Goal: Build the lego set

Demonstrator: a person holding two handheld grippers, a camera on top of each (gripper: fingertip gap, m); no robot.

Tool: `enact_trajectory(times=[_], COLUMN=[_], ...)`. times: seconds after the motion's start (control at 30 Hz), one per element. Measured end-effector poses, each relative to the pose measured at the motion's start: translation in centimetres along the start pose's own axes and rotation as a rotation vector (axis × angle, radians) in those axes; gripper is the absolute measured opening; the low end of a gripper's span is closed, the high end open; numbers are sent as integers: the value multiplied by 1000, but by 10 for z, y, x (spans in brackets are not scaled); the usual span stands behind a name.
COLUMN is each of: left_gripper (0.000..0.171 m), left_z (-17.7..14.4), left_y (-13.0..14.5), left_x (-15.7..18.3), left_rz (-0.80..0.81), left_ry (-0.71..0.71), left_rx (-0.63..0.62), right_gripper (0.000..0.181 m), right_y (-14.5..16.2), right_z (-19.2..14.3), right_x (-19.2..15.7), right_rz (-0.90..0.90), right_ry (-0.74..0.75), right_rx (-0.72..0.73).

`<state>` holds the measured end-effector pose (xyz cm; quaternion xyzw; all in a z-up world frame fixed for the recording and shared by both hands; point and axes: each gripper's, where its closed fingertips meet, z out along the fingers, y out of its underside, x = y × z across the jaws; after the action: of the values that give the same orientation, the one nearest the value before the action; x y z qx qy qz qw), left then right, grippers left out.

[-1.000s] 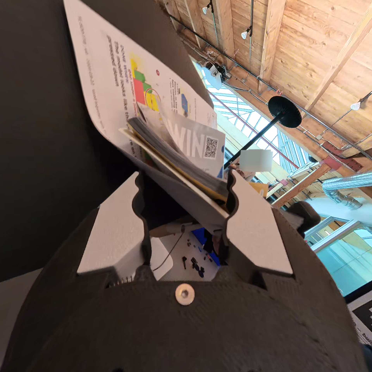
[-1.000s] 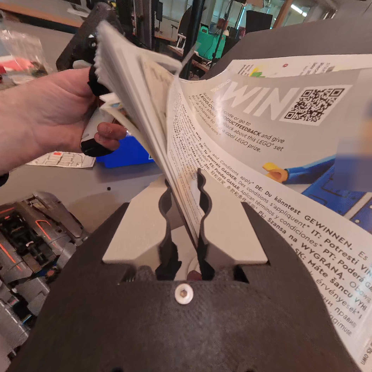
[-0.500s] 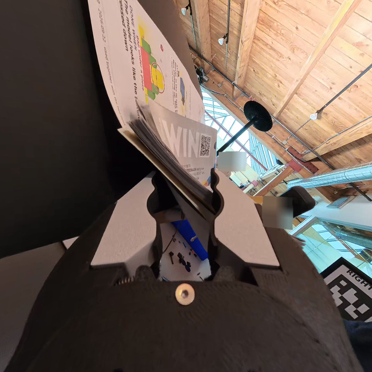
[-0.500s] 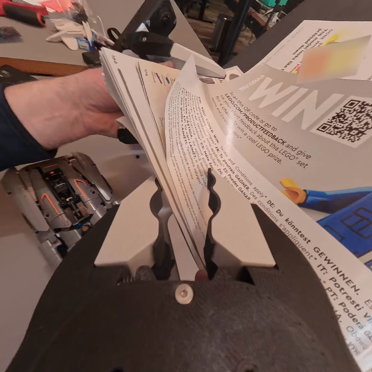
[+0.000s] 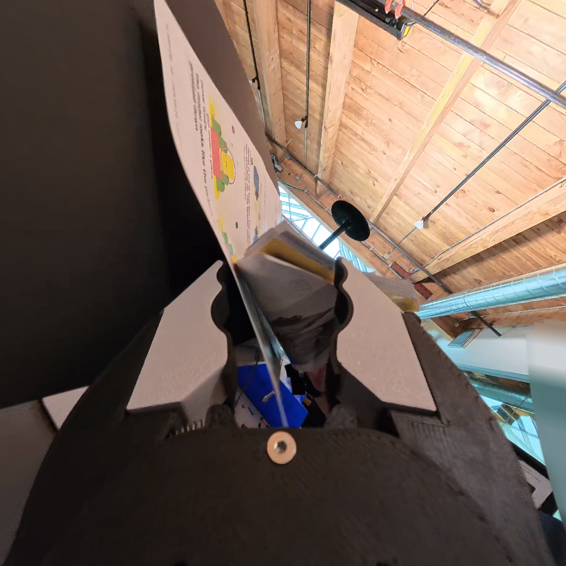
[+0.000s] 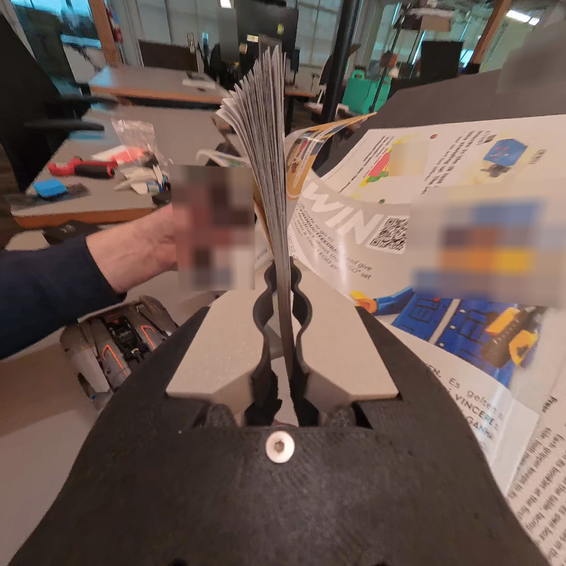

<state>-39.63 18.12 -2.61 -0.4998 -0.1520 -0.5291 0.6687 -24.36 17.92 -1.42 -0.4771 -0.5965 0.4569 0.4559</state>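
Note:
The instruction booklet [image 6: 269,171] stands on edge with its pages fanned out. My right gripper [image 6: 281,269] is shut on a thick bundle of its pages, with both pads pressed on them. The booklet's back page [image 6: 352,232] bends away to the right. In the left wrist view the booklet [image 5: 288,288] sits between the wide-apart fingers of my left gripper [image 5: 278,266]. The right finger [image 5: 361,306] touches the bundle, and a dark gap shows at the left finger [image 5: 196,312]. A grey Lego model with orange lines [image 6: 122,343] lies on the table at lower left.
A printed sheet [image 6: 459,159] lies against a black board [image 5: 76,183] to the right. A person's hand [image 6: 137,245] is left of the booklet. A blue bin [image 5: 269,395] with small parts is below. A far table holds a red-black tool [image 6: 79,168] and plastic bags [image 6: 131,134]. One gripper's finger ends stand about 15 cm off the other's.
My right fingers have closed on a bundle of pages that hung loose between them before. My left fingers narrowed, then spread wider again. The booklet has turned edge-on and more upright.

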Motion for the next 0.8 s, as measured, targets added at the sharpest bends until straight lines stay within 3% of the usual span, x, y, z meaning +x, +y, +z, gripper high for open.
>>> enact_trajectory(times=[0.23, 0.3, 0.37, 0.4, 0.57, 0.8], left_gripper=[47, 31, 4, 0, 0, 0], left_z=[0, 2, 5, 6, 18, 41], left_y=[23, 31, 35, 34, 18, -5], left_x=[-15, -17, -14, -12, -2, -5], left_rz=[33, 77, 113, 142, 303, 438], left_ry=[-97, -127, -133, -143, -223, -329], left_rx=[-147, -200, -233, -232, -222, -207], right_gripper=[3, 3, 2, 3, 3, 3], right_y=[-32, -39, -47, -51, -51, -32], right_z=[-48, -66, -88, -102, -170, -191], right_x=[24, 35, 51, 60, 106, 135], right_rz=[132, 202, 280, 319, 474, 523], right_ry=[10, 4, 14, 24, 115, 241], right_rx=[210, 291, 398, 460, 721, 740])
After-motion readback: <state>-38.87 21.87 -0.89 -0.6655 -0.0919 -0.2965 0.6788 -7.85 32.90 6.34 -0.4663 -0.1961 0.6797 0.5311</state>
